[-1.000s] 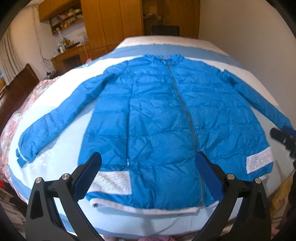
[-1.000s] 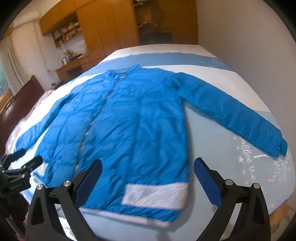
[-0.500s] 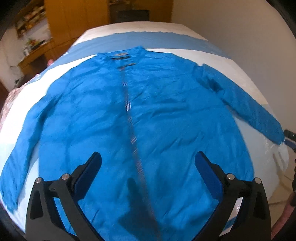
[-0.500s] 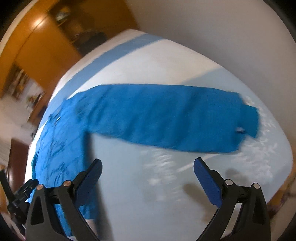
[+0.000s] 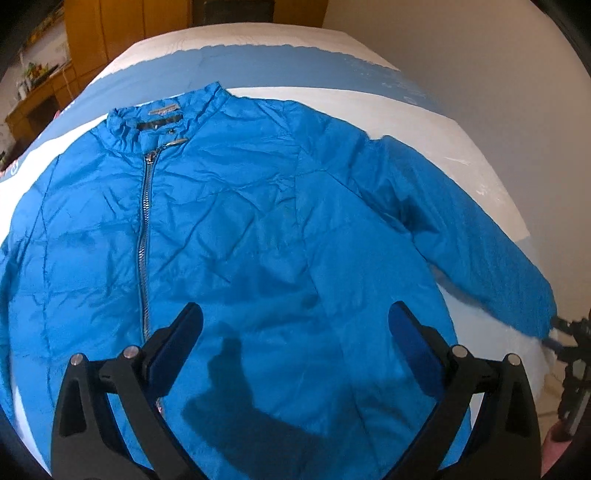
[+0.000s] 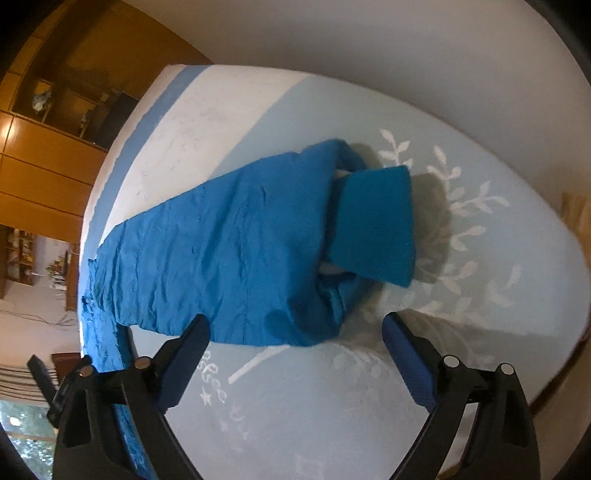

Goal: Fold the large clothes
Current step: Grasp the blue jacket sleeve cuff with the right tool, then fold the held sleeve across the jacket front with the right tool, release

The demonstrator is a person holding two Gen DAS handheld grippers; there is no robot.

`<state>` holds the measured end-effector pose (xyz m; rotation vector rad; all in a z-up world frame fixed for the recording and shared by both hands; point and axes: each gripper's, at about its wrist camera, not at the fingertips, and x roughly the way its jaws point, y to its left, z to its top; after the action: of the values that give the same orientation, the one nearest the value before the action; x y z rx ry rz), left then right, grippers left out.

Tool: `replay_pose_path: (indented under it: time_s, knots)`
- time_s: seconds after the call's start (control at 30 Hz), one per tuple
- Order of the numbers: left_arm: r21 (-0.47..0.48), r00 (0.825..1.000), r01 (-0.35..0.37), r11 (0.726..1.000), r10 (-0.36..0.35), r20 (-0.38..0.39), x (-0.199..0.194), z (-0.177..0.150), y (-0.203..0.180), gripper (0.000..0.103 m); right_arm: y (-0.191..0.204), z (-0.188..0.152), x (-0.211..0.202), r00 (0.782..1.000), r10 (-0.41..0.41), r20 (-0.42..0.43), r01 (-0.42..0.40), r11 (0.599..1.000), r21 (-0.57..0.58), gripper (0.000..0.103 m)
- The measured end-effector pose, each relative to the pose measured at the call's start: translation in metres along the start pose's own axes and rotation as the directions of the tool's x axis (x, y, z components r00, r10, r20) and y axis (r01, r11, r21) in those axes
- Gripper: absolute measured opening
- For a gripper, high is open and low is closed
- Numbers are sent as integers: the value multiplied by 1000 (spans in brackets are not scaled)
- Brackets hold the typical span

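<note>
While lying flat and face up on the bed (image 5: 332, 110), the blue jacket (image 5: 258, 229) is filling most of the left wrist view, its zipper (image 5: 144, 221) running closed from the collar (image 5: 162, 118) down the front. One sleeve (image 5: 472, 236) is stretching away from the jacket's body toward the edge of the bed beside the wall (image 5: 498, 74). In the right wrist view that same sleeve (image 6: 229, 258) is lying across the pale blue part of the bed cover (image 6: 406, 369), and its knitted cuff (image 6: 373, 225) is sticking out of the sleeve end over a white leaf pattern (image 6: 465, 206) printed there.

The left gripper (image 5: 295, 332) is hovering above the jacket's front, beside the zipper, with its fingers spread wide and nothing between them; its shadow is falling on the fabric below. The right gripper (image 6: 293, 343) is hanging just short of the sleeve end, fingers likewise spread wide and holding nothing, one finger (image 6: 184, 354) overlapping the sleeve's near edge in the picture, though whether it is touching the fabric is unclear.

Beyond the jacket's collar, a darker blue band (image 5: 258, 62) is crossing the bed cover, and wooden cabinets (image 5: 110, 33) are standing past the head of the bed.
</note>
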<state>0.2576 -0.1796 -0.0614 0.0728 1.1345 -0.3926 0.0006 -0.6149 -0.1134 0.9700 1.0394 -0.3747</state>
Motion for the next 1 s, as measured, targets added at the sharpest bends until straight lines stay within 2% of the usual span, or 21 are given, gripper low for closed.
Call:
replay_pose_path:
  time_s: [0.07,0.17,0.23,0.27,0.3,0.37,0.43,0.53,0.57,0.67,0.73,0.83,1.0]
  knots:
    - [-9,1000,-6,1000,6,-2,8,2,1,98,1,5,0,1000,16,24,-16,1000,-6,92]
    - [-19,1000,-5,1000,5,-10,15,3,5,91,4,15,6,999,30,37,-29,999,-16,76]
    - [-28,1000,-6,1000,5,-15,18,4,7,81,9,21,9,998,-9,64,12,999,-36,60]
    - [-35,1000,-5,999,5,-12,18,5,8,81,11,23,10,997,-21,69,24,999,-41,45]
    - [-39,1000,-2,999,1,-8,18,6,10,81,13,26,11,998,-11,68,14,999,-43,36]
    - [-46,1000,6,999,-6,1,17,6,12,77,17,29,9,998,21,65,-17,998,-56,27]
    - [-51,1000,11,999,-11,11,16,7,13,73,28,33,3,995,47,88,-39,995,-92,24]
    - [-64,1000,16,998,-15,15,18,8,17,67,42,38,-8,984,130,122,-113,985,-133,22]
    - [-67,1000,13,998,-12,17,19,8,18,64,45,39,-8,984,129,125,-112,984,-137,21]
    - [-76,1000,20,997,-19,14,21,8,22,64,51,45,1,992,54,113,-40,991,-124,20]
    - [-85,999,31,996,-30,15,20,9,26,66,62,45,0,992,59,115,-43,990,-138,20]
    - [-100,999,37,994,-34,29,13,11,34,68,103,43,-14,981,129,142,-92,967,-239,20]
    - [-137,999,25,990,-19,42,2,15,49,69,193,35,-9,978,160,135,-90,904,-418,20]
